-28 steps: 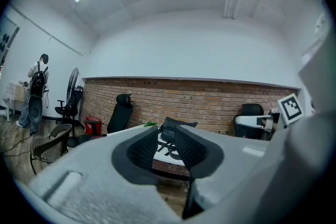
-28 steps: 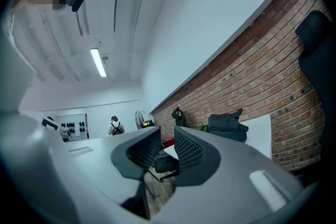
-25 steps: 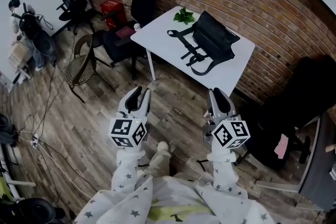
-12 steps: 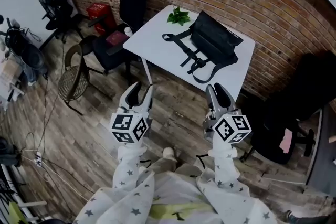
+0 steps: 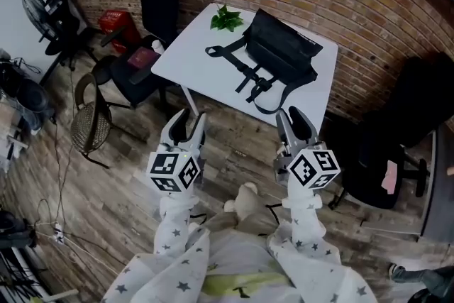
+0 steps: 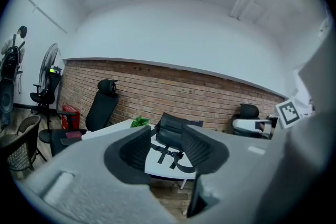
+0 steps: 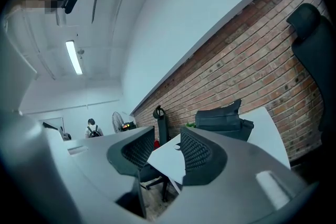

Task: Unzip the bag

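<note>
Left gripper (image 5: 191, 115) and right gripper (image 5: 289, 112), empty jaws just opening, should reach the bag (image 5: 282, 53) near the table's (image 5: 191, 57) far edge: 1 bracing, 1 pulling.

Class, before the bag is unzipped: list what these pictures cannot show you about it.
- Zip and puller on the bag: too small to make out, head view.
- Bag's lower part, right gripper view: behind the right gripper.
- Bag's sides, left gripper view: behind the left gripper.
</note>
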Demonstrator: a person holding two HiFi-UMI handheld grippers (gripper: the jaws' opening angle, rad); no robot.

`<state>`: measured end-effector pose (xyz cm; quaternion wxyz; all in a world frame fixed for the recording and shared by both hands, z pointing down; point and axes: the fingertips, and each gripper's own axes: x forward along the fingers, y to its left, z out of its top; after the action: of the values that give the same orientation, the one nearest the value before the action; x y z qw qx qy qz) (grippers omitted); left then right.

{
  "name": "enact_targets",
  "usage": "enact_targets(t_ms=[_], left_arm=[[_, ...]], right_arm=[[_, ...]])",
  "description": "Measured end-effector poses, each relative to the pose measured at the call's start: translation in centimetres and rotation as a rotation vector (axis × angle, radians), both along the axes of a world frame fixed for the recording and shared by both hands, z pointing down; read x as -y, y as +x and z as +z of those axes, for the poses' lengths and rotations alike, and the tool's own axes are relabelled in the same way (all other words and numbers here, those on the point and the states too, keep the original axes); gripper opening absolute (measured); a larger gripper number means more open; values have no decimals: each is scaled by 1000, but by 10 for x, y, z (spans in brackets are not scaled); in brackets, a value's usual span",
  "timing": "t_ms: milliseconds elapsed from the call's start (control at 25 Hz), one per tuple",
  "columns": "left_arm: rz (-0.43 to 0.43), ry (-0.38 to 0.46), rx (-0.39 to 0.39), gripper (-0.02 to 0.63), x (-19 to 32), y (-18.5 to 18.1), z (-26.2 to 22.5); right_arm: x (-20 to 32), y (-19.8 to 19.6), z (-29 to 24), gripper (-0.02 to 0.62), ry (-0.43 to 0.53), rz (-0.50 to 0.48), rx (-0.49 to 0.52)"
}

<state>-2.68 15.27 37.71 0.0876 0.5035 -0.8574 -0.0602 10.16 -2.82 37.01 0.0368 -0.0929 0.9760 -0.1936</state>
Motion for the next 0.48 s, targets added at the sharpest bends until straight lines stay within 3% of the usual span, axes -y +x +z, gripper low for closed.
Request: enact_targets(t_ms=[480], left_arm=[[16,-42,-44,193,63,-85,21]], right_arm=[[57,-93,26,156,-61,-11,-39]])
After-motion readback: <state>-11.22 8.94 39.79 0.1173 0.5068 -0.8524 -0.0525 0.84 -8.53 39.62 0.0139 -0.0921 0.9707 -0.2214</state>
